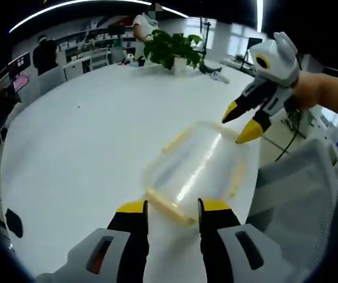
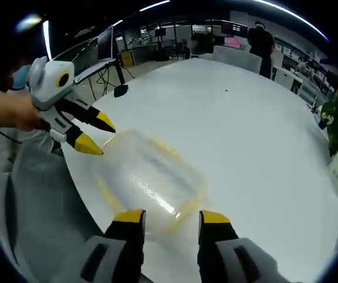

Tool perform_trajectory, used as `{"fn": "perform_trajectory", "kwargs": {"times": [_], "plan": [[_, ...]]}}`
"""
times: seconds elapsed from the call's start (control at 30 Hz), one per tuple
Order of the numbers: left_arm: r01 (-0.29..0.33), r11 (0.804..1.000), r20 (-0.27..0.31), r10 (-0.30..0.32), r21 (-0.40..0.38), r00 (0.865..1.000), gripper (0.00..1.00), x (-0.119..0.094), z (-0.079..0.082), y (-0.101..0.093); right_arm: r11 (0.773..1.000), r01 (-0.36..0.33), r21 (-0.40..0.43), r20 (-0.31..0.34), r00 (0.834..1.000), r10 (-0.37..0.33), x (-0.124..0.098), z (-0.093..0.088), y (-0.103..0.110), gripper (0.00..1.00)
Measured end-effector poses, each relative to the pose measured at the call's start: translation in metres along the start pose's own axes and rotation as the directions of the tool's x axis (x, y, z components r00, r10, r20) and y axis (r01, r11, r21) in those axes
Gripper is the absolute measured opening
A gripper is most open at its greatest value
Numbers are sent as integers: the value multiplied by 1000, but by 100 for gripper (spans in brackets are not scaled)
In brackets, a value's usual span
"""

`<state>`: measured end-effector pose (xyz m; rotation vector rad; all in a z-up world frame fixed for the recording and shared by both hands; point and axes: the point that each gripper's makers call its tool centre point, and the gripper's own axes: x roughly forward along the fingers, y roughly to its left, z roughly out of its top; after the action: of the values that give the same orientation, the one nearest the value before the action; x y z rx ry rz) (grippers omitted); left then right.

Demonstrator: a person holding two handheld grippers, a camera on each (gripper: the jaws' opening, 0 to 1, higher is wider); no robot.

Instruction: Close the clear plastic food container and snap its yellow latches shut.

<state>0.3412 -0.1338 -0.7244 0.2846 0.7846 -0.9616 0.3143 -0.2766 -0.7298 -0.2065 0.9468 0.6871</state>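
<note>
White round tabletop (image 1: 86, 135) carries the clear container (image 1: 194, 171) near its edge, lid seated, yellow latches (image 1: 170, 206) along the rim. Left tool (image 1: 174, 207): jaws spread wide, empty, at one end. Right tool (image 2: 172, 218): jaws wide, empty, at the opposite end.

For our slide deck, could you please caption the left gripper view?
Left gripper open just before the clear container on the white table, right gripper open at its far corner.
</note>
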Motion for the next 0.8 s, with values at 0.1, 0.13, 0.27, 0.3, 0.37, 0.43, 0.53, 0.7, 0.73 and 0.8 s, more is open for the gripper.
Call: {"fn": "perform_trajectory", "kwargs": {"times": [0.1,0.13,0.27,0.3,0.37,0.43,0.53,0.7,0.73,0.8], "plan": [[21,998,-13,-22,-58,1000,29,1,-4,-8,1000,-6,-1,-15,1000,6,3,-2,3,32],[24,998,-14,-25,-53,1000,30,2,-4,-10,1000,-1,3,-14,1000,1,2,-1,3,32],[10,995,-21,-12,-100,1000,31,4,-4,-8,999,7,38,-19,1000,-6,3,-2,3,31],[4,990,-24,-8,-144,1000,31,5,-5,-7,998,2,65,-25,1000,-1,3,-3,3,31],[-2,985,-27,-3,-171,1000,30,6,-4,-7,998,4,68,-23,1000,-2,3,-2,3,31],[-4,982,-34,-2,-188,999,30,7,-4,-5,998,6,62,-27,1000,-5,3,-3,4,31],[-7,974,-33,0,-225,999,30,7,-5,-5,998,9,57,-32,999,-7,3,-3,4,30],[-6,957,-29,-3,-290,1000,30,9,-6,-5,999,8,52,-39,999,-6,3,-3,4,30],[3,948,-31,-13,-319,999,30,10,-6,-6,999,9,50,-43,999,-7,3,-3,4,30],[12,936,-36,-26,-351,999,29,12,-6,-4,999,8,50,-46,999,-6,3,-3,4,29]]}}
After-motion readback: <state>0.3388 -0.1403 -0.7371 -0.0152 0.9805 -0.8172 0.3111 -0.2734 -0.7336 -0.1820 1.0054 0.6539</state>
